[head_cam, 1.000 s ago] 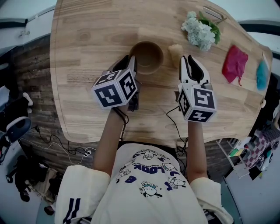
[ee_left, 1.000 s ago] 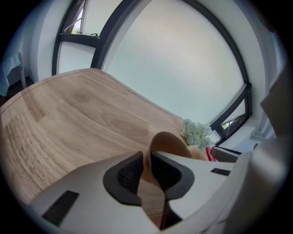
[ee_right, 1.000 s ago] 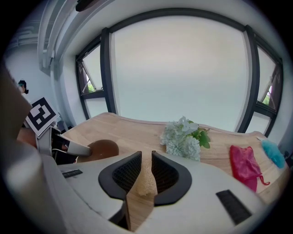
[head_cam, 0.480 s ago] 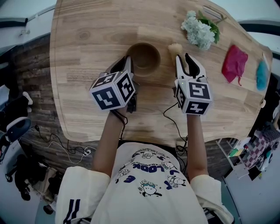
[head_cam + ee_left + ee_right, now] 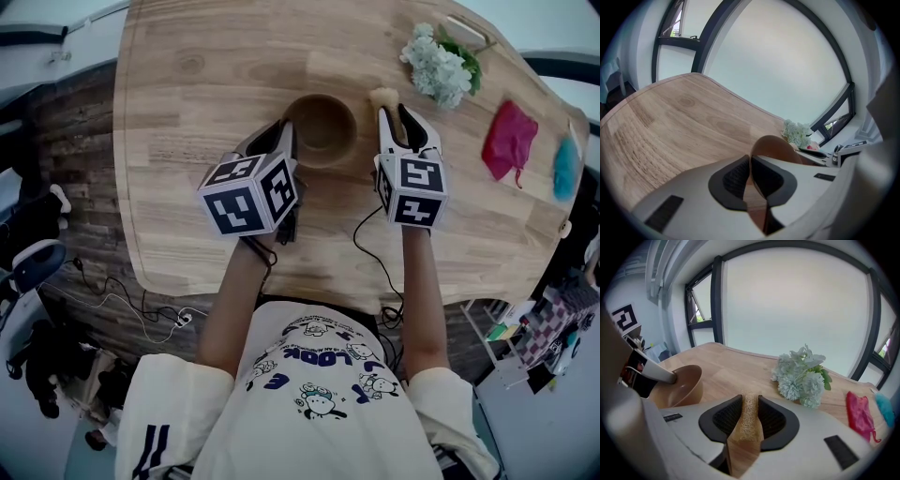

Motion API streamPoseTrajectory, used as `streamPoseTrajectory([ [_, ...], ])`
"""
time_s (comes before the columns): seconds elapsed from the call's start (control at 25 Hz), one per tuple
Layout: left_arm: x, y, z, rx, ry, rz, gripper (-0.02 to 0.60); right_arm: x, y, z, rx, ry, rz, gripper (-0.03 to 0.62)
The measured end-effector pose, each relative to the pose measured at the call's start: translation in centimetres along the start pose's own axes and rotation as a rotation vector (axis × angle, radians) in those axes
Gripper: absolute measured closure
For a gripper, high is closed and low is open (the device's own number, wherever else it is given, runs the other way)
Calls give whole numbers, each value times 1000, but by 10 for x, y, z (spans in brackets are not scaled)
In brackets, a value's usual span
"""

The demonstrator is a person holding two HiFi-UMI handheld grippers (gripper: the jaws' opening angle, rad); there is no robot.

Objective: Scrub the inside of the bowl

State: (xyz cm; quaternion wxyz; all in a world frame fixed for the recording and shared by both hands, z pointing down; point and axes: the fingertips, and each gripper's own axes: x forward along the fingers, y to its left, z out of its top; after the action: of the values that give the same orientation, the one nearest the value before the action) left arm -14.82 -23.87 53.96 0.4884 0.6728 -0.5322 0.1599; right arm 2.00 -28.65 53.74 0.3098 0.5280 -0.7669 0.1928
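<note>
In the head view, our left gripper (image 5: 281,137) is clenched on the near-left rim of the bowl (image 5: 324,124), which stands upright on the table (image 5: 206,84). Our right gripper (image 5: 397,122) sits just right of the bowl, with the scrubber (image 5: 382,96) poking out past its fingertips. Flowers (image 5: 441,67) lie beyond those fingers and to their right. A red cloth (image 5: 509,139) and a blue cloth (image 5: 565,165) lie farther right.

In the left gripper view, we see the fingers pressed onto the thin bowl wall, which runs between the two pads and rises just beyond the tips.

In the right gripper view, we grasp the scrubber between both pads. The bowl is left of these fingers, apart from them, with a finger of the left gripper on its rim.
</note>
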Motion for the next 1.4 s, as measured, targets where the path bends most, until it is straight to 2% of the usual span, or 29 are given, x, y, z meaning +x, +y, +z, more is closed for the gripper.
streamPoseTrajectory([
  [0.24,-5,-2,-5,-7,0,-7,541,2,-3,-3,20,24,-3,501],
  [0.44,-11,-2,-4,-8,-10,-3,541,2,-3,-3,97,35,33,520],
  [0.6,-16,-2,-3,-7,-20,-1,541,-16,2,19,139,-33,41,523],
  [0.76,-22,-6,-1,4,-30,0,541,-47,19,52,123,-137,73,523],
  [0.96,-30,-14,0,38,-46,-2,541,-91,53,86,92,-246,157,523],
  [1.16,-39,-27,-1,64,-68,-7,541,-115,80,89,18,-257,203,523],
  [1.4,-57,-46,1,85,-111,-17,541,-130,95,80,-66,-233,194,523],
])
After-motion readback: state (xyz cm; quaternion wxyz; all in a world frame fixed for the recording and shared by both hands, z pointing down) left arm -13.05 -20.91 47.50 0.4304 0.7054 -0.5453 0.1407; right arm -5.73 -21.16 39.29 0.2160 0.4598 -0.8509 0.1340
